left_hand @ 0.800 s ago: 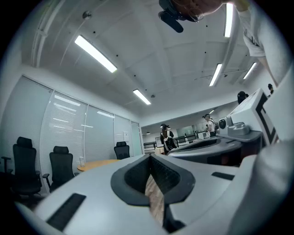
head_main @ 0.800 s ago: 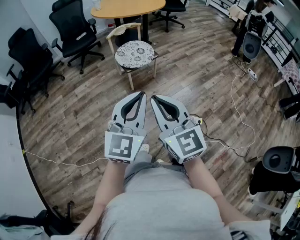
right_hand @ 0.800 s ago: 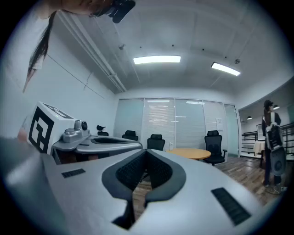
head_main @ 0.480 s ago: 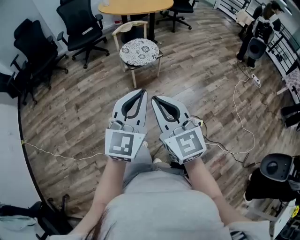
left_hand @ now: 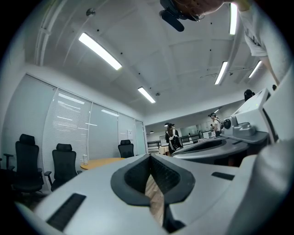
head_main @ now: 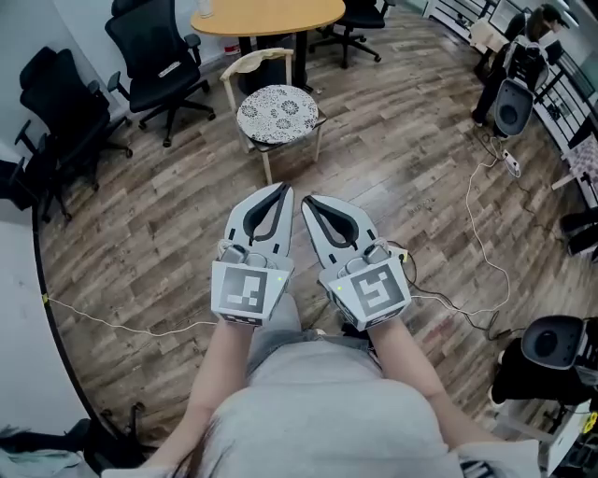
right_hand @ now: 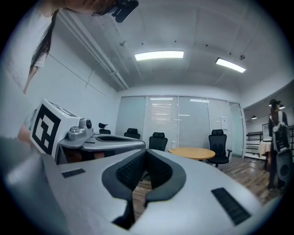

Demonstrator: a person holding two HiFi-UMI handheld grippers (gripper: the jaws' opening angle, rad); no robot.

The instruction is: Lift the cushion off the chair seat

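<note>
A round white cushion with a dark floral pattern lies on the seat of a light wooden chair at the top middle of the head view. My left gripper and right gripper are held side by side at the picture's centre, well short of the chair, pointing towards it. Both are shut with nothing between the jaws. In the left gripper view the left gripper has its tips together. In the right gripper view the right gripper is likewise closed. Neither gripper view shows the cushion.
A round wooden table stands behind the chair, with black office chairs to the left and behind. White cables trail over the wooden floor on the right. Black equipment and a person stand far right. A black stool sits lower right.
The view has shifted a little: chair and cushion sit slightly lower and to the right in the head view than at first. Both grippers keep their side-by-side pose, shut.
</note>
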